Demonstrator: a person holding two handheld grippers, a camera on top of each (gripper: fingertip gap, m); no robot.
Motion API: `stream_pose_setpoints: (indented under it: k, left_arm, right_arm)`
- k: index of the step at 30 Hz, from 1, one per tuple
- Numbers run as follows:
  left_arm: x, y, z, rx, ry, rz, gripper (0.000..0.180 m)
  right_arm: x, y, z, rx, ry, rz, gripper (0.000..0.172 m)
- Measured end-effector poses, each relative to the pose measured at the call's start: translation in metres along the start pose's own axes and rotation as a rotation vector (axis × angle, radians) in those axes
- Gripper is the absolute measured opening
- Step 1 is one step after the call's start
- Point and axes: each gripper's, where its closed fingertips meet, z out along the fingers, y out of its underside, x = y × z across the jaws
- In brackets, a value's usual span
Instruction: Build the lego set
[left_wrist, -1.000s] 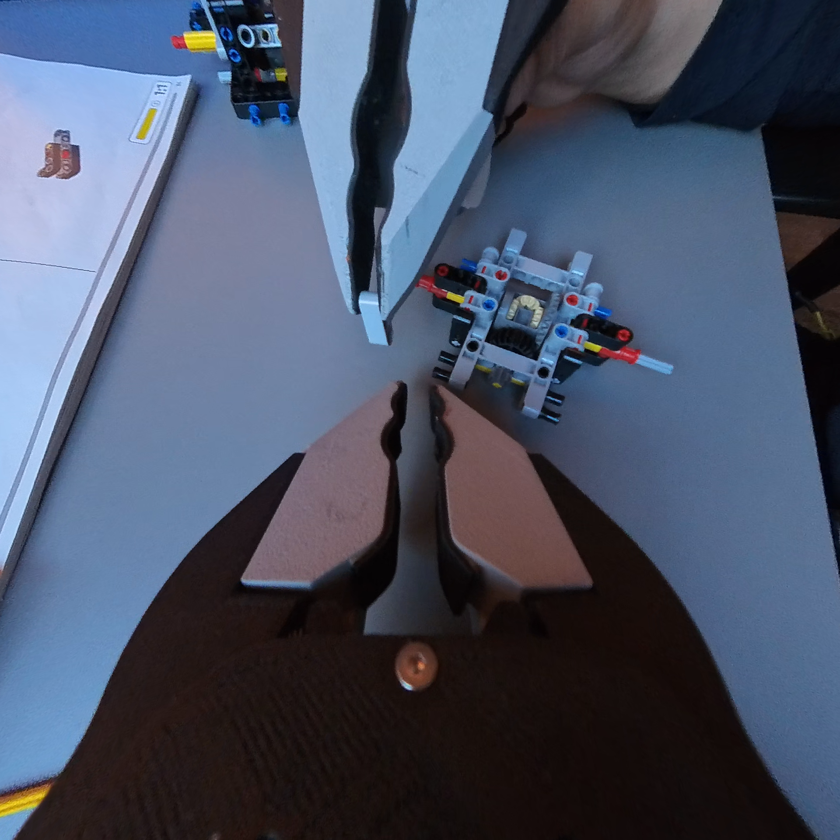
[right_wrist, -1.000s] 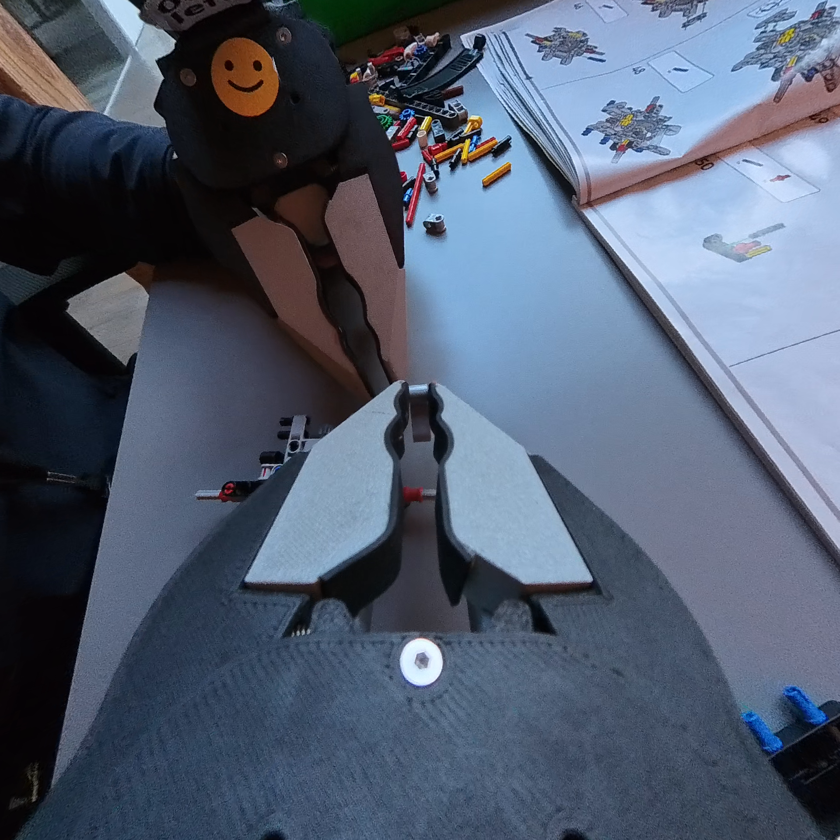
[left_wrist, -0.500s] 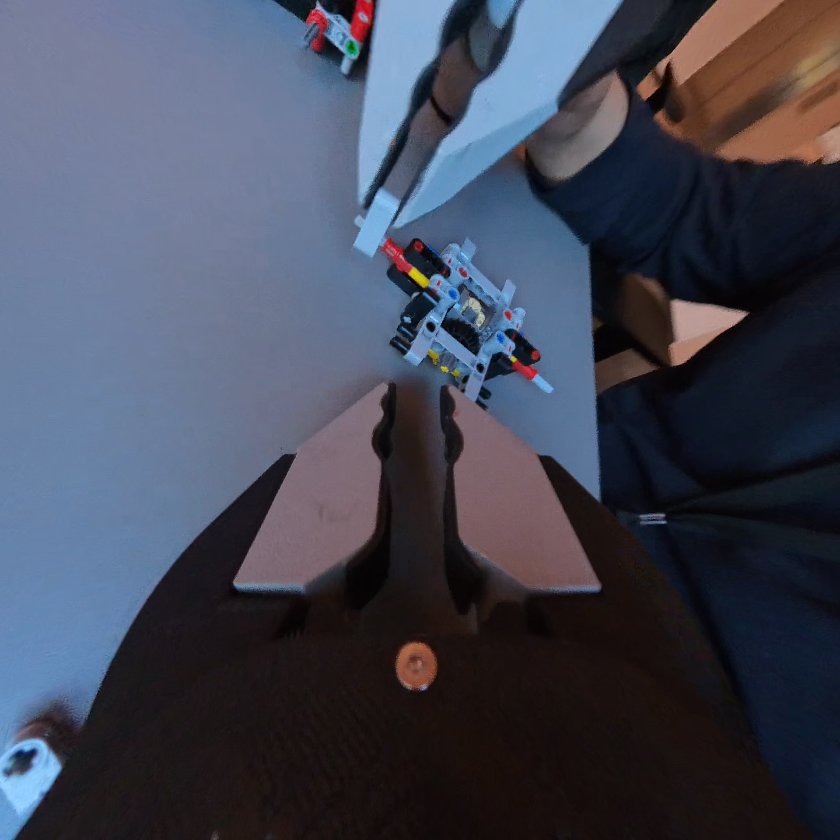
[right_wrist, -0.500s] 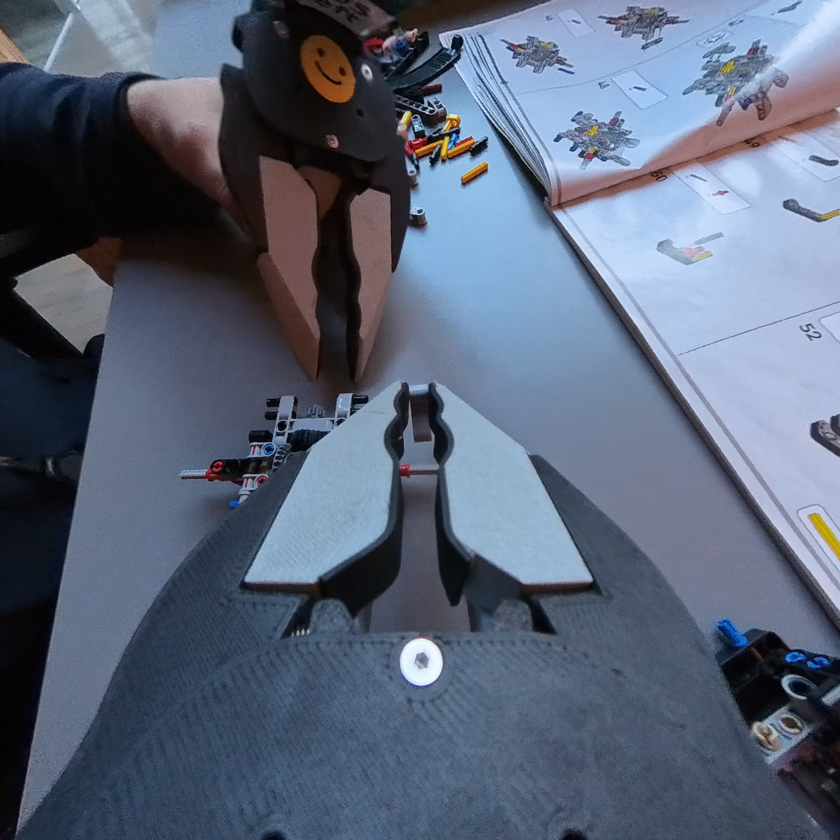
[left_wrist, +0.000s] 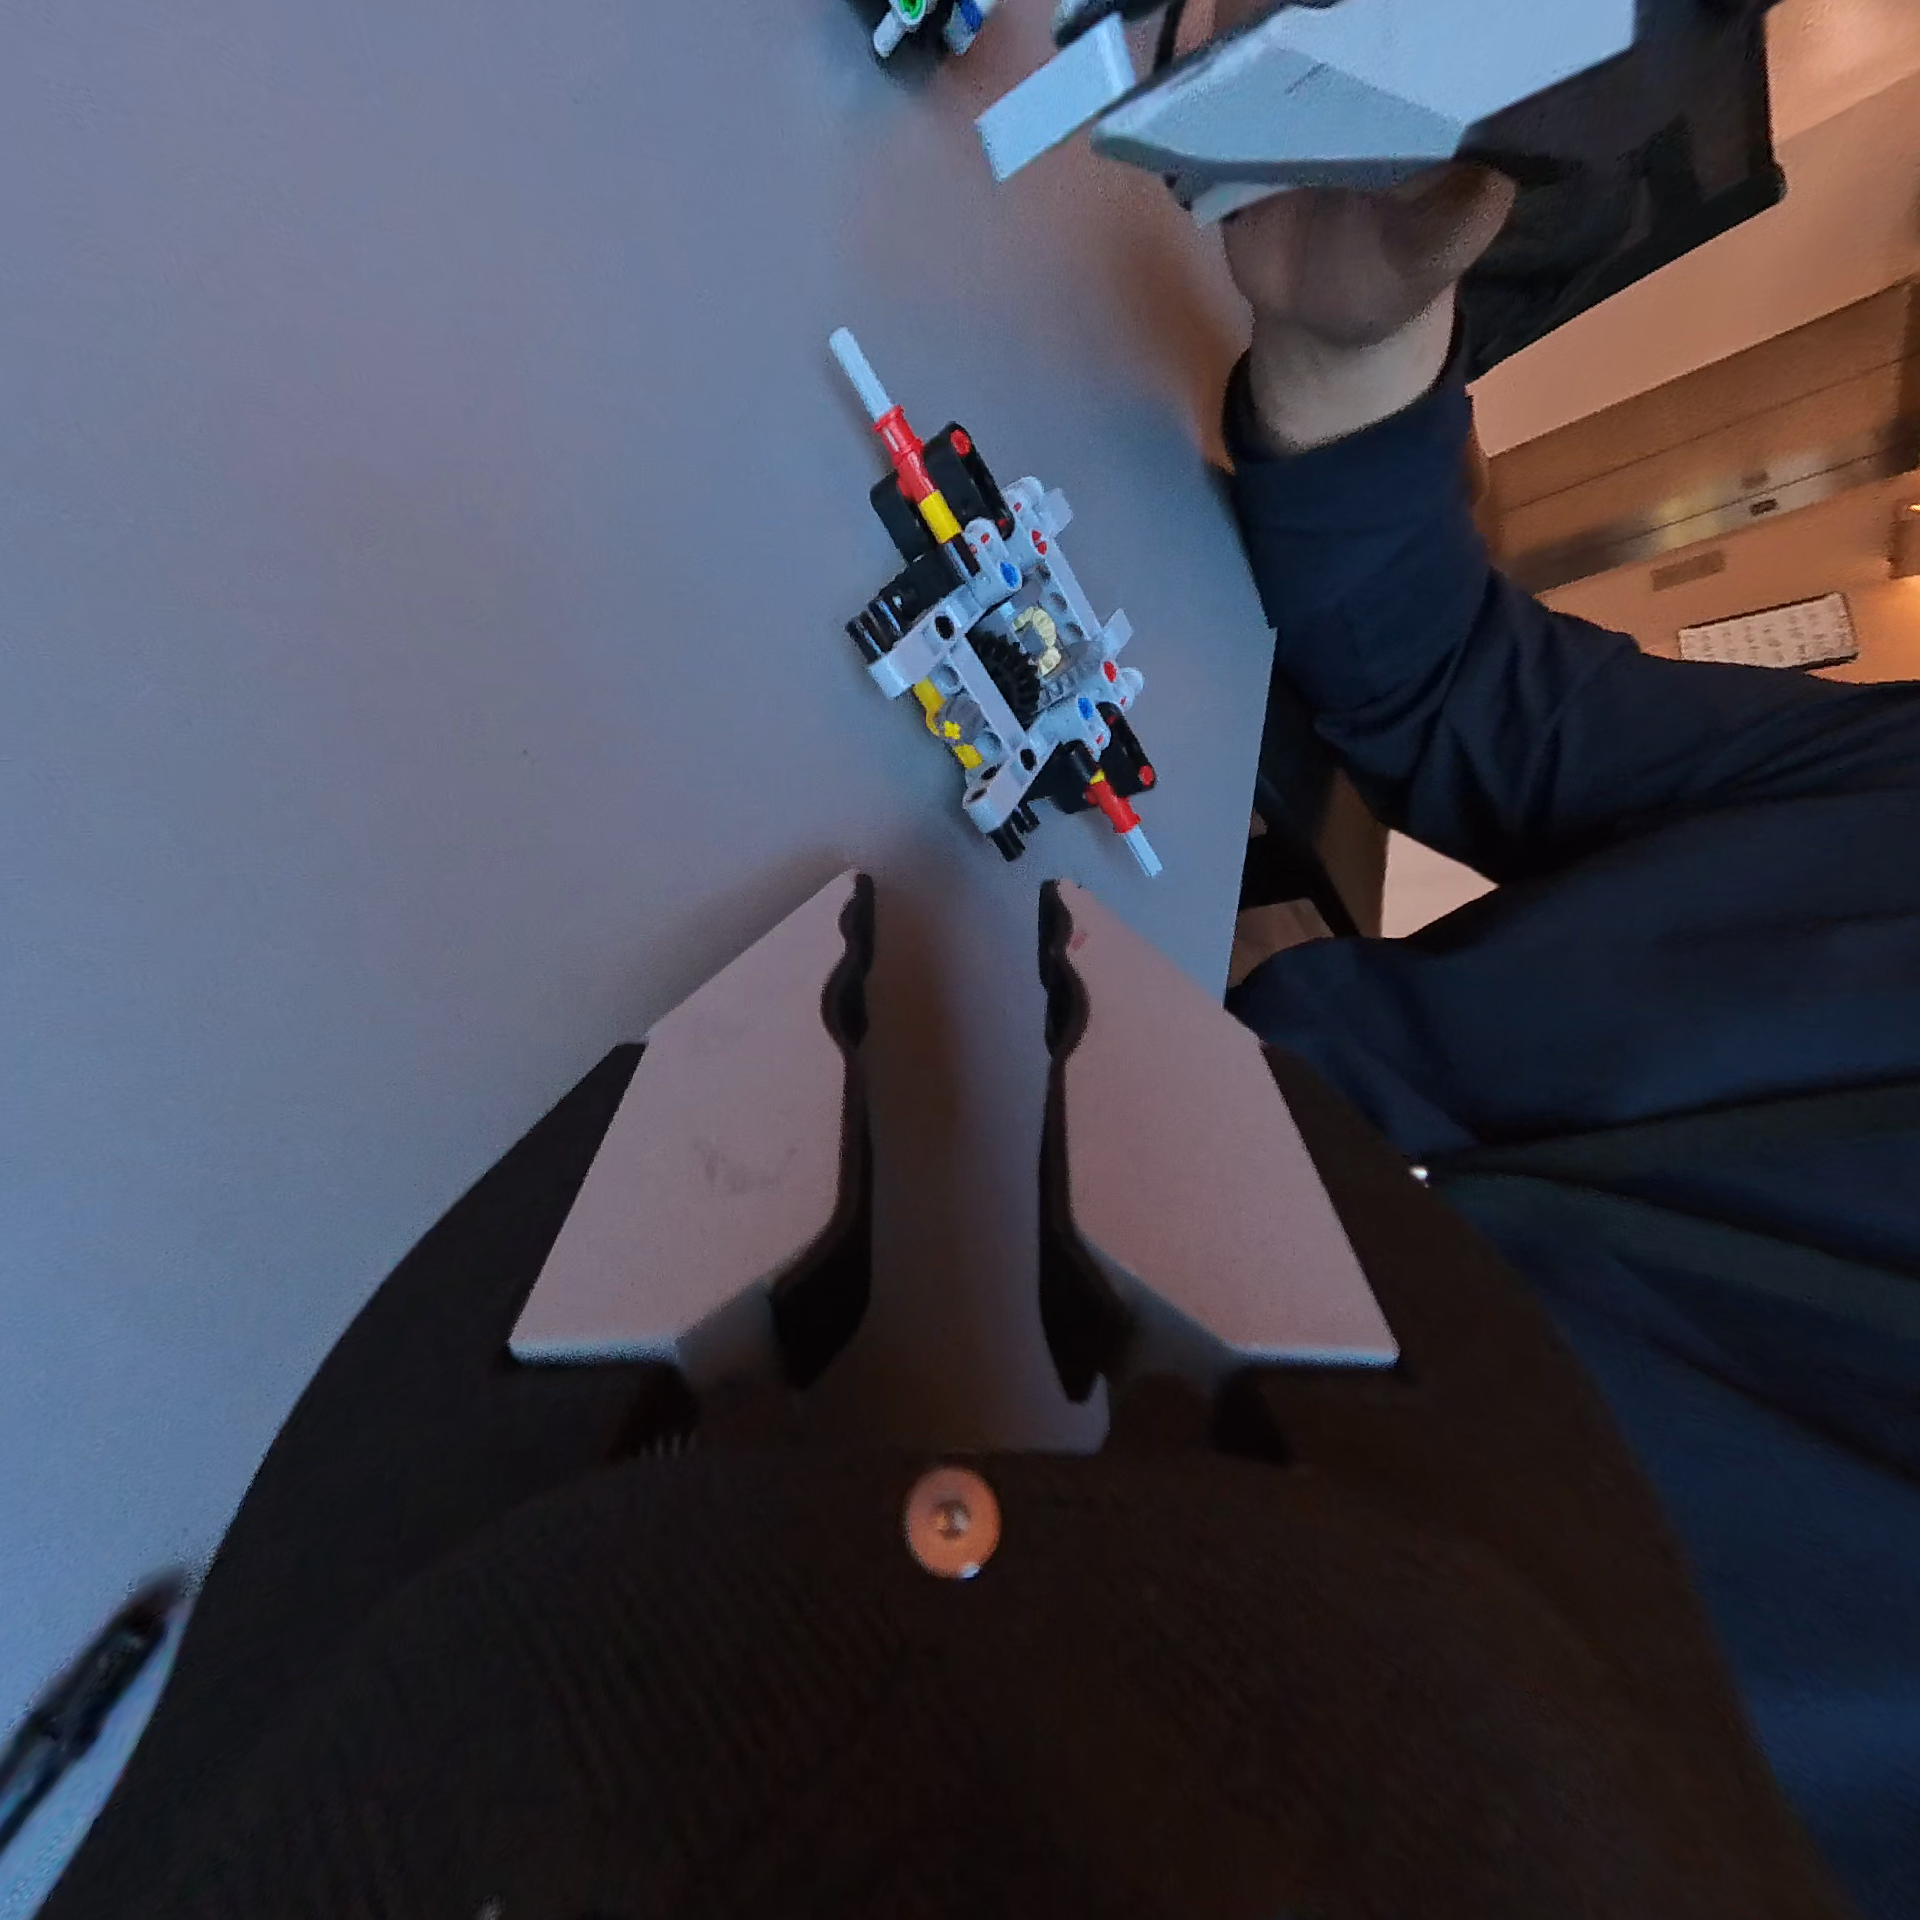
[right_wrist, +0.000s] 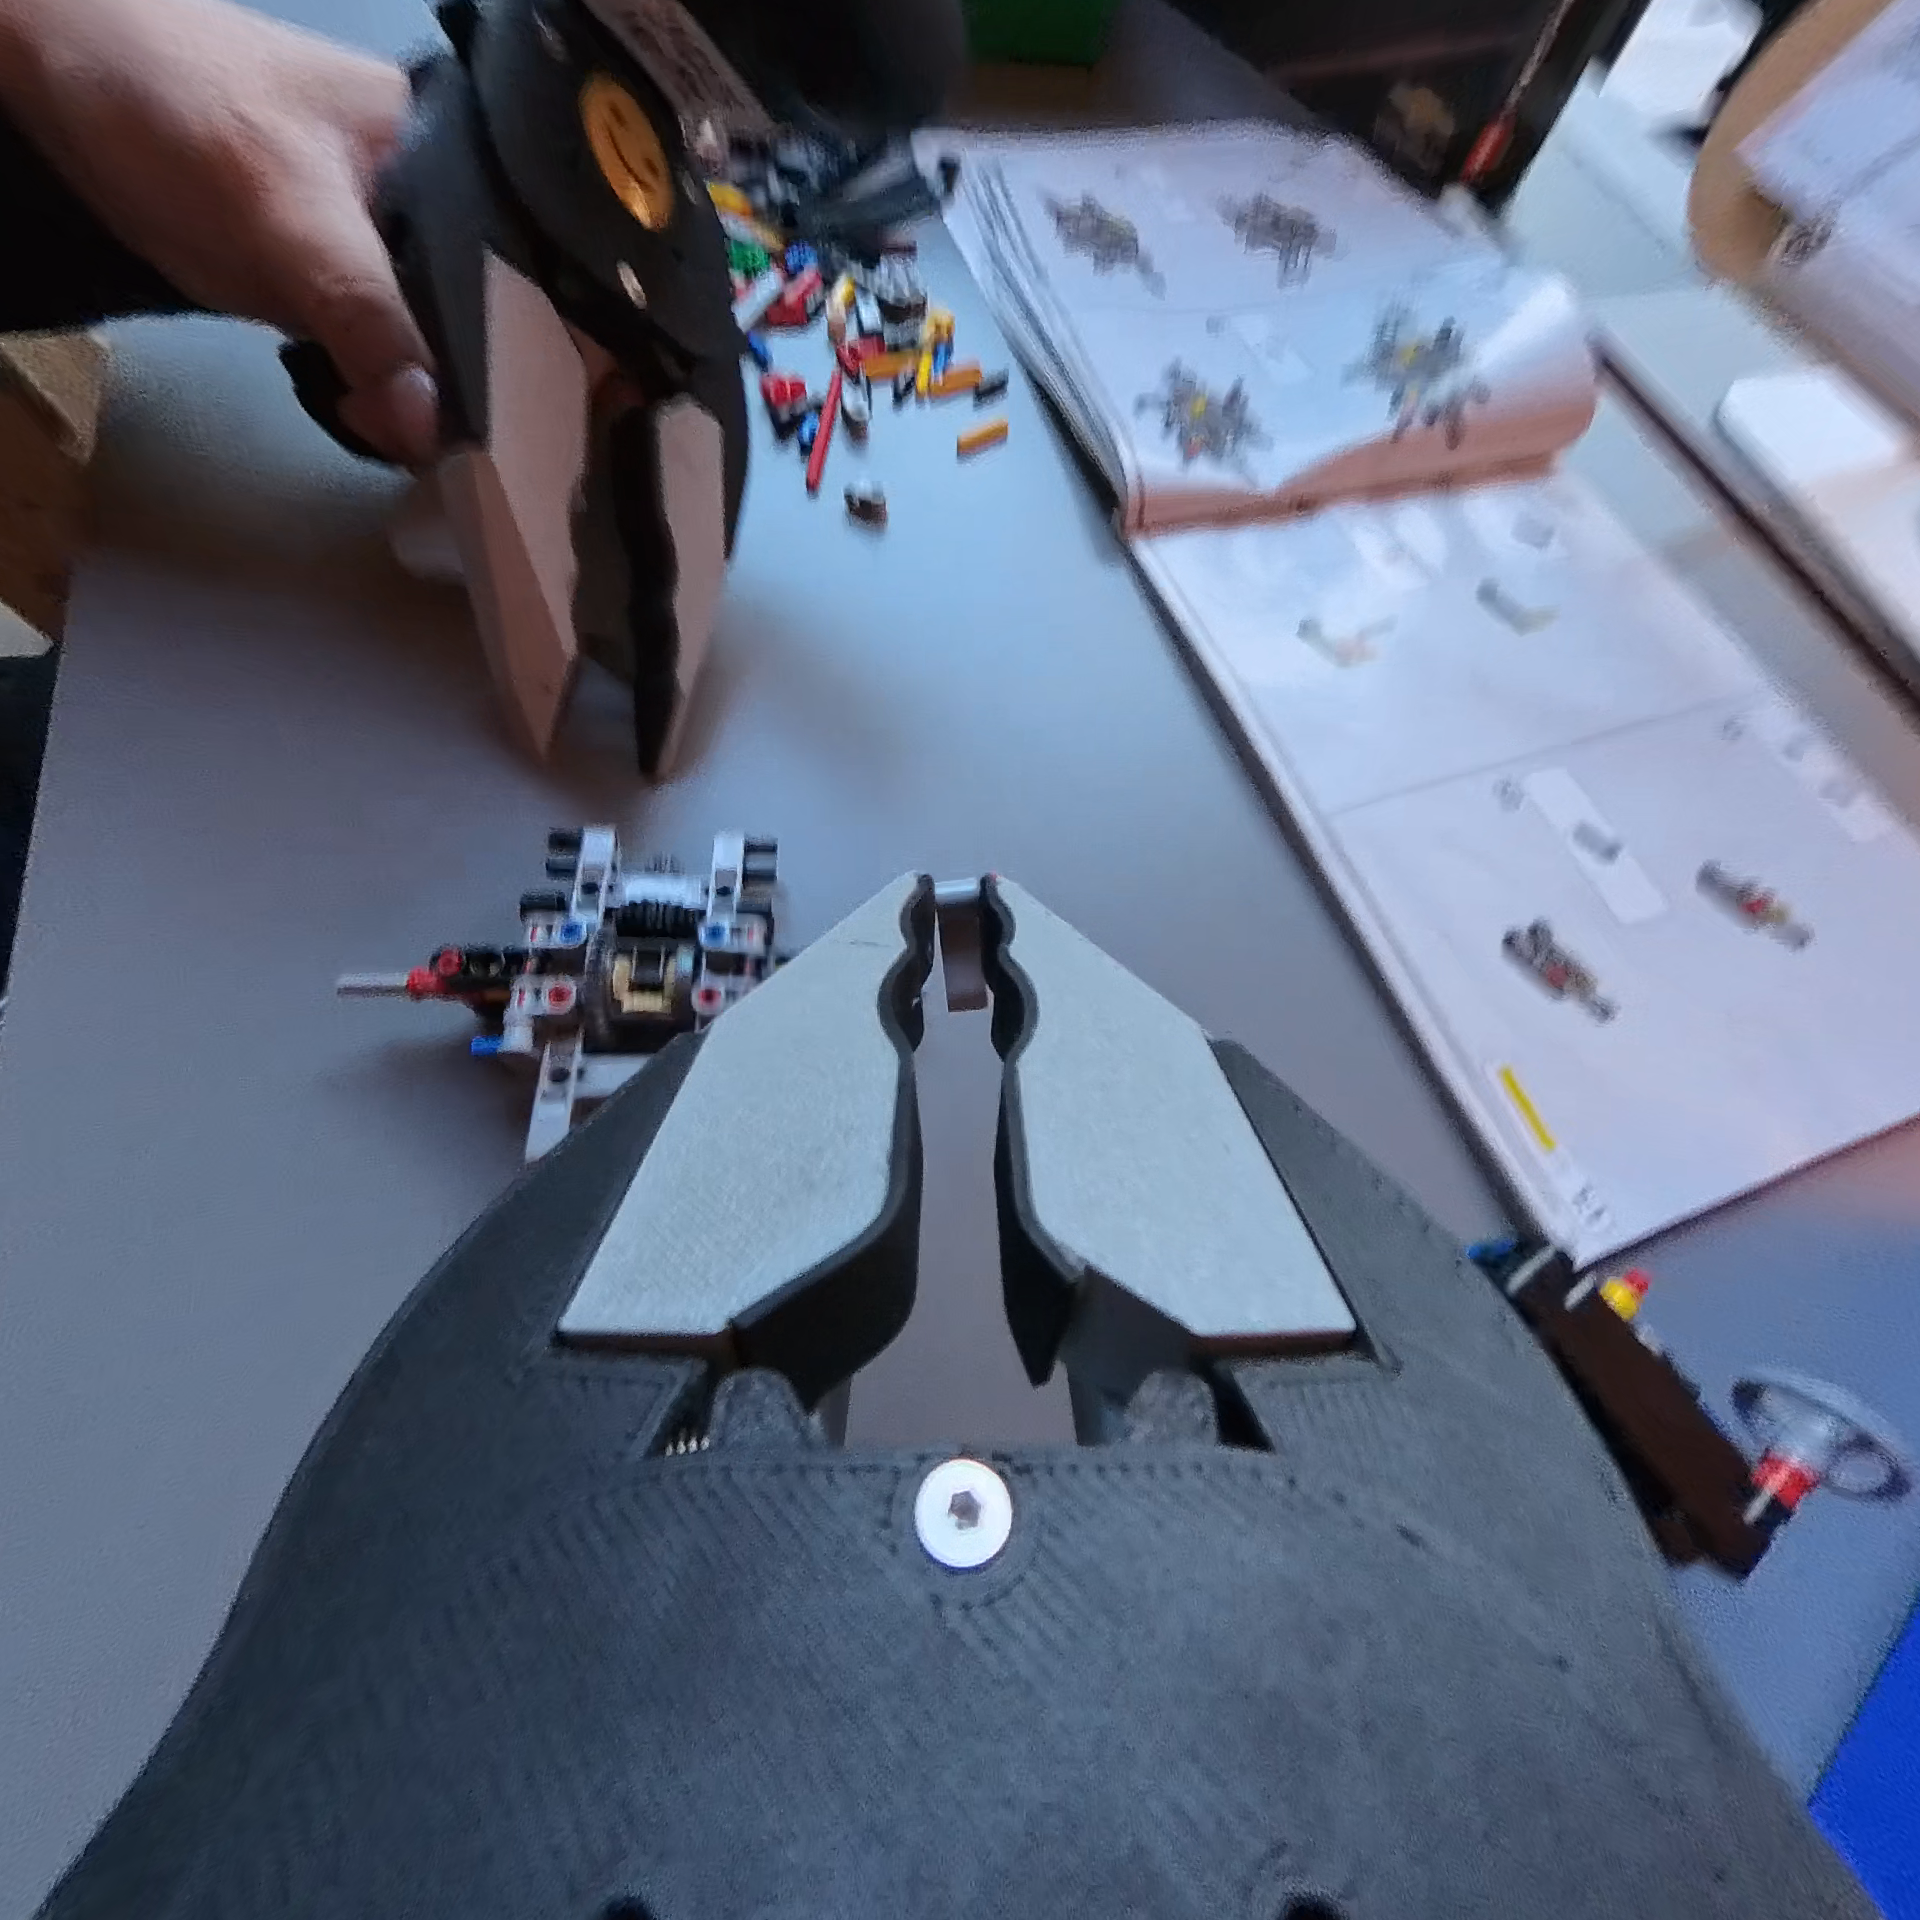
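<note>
A small brick assembly (left_wrist: 1003, 634) of grey beams, a black gear and red and yellow axle ends lies on the grey table (left_wrist: 416, 520) near its edge. My left gripper (left_wrist: 951, 899) is open and empty, its tips just short of the assembly's near end. It also shows in the right wrist view (right_wrist: 603, 727), tips down behind the assembly (right_wrist: 613, 956). My right gripper (right_wrist: 956, 894) is shut on a small light-grey flat piece (right_wrist: 961, 940), held above the table to the right of the assembly. The piece (left_wrist: 1055, 99) shows in the left wrist view, sticking out of the right gripper's fingers (left_wrist: 1299, 104).
An open instruction booklet (right_wrist: 1455, 623) lies on the right. A heap of loose small bricks (right_wrist: 852, 332) lies at the far side. Another dark brick build (right_wrist: 1642, 1392) sits at the right wrist view's lower right. A person's dark sleeve (left_wrist: 1558, 779) lies past the table edge. Across from one pair of fingers to the other is roughly 12 centimetres.
My left gripper's jaws have opened from nearly shut and it has swung round to face the assembly end-on. My right gripper kept its hold on the grey piece and drew back to the right.
</note>
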Motion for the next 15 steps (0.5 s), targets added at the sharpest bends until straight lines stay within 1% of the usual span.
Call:
stream_pose_setpoints:
  k: [4, 9, 12, 15]
  left_arm:
    - [-0.002, 0.004, -0.004, 0.013, -0.051, 0.007, 0.029]
    - [0.001, 0.008, -0.004, 0.051, -0.041, -0.011, 0.028]
    - [0.001, 0.008, -0.003, 0.069, -0.034, -0.016, 0.027]
    - [0.002, 0.008, -0.002, 0.076, -0.023, -0.016, 0.026]
  right_arm:
    - [0.008, 0.029, -0.003, -0.105, -0.014, 0.074, 0.005]
    - [0.004, 0.062, 0.000, -0.225, -0.090, 0.144, 0.005]
    - [0.003, 0.073, 0.005, -0.271, -0.104, 0.156, 0.005]
    - [0.005, 0.073, 0.006, -0.273, -0.085, 0.135, 0.005]
